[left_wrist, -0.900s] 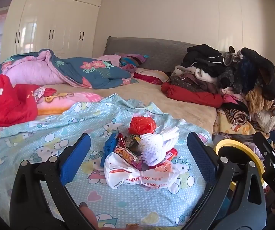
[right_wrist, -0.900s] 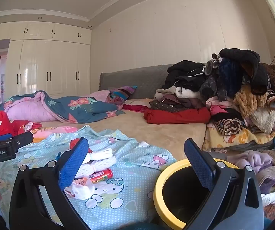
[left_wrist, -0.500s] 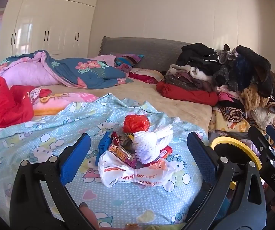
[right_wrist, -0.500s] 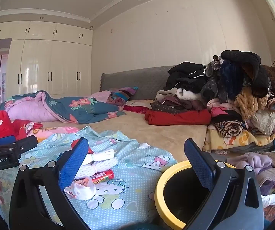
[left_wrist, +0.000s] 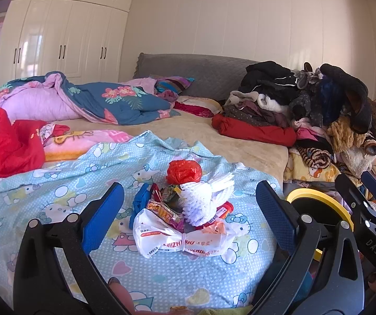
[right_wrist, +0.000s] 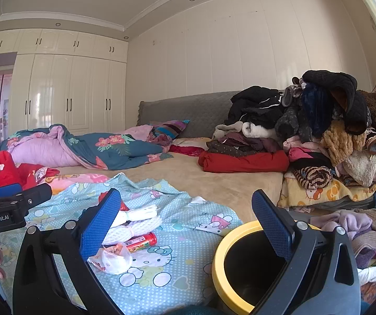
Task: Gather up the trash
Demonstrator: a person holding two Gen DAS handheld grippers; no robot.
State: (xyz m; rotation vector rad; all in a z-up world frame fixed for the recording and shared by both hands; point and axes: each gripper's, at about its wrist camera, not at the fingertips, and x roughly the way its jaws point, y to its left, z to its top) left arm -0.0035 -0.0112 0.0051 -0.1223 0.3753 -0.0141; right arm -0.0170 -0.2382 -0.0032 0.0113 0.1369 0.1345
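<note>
Nothing looks collected yet. At lower centre of the left wrist view, the left claw [left_wrist: 188, 210] stands wide open and empty, framing the untouched trash pile [left_wrist: 185, 215] on the blue cartoon-print sheet [left_wrist: 57, 183]: white plastic bag, snack wrappers, red bag, white foam netting. At lower right of the right wrist view, the right claw [right_wrist: 185, 223] gapes empty over the yellow-rimmed bin [right_wrist: 222, 257], which seems to hold nothing.

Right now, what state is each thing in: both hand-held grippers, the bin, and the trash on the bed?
Left hand-held gripper: open, empty, aimed at the trash pile.
Right hand-held gripper: open, empty.
Yellow-rimmed bin: upright, open-topped, beside the bed.
Trash pile: heaped on the blue sheet, uncollected.
White plastic bag: tied at the middle, lying flat.
Red tube: lying on its side.
</note>
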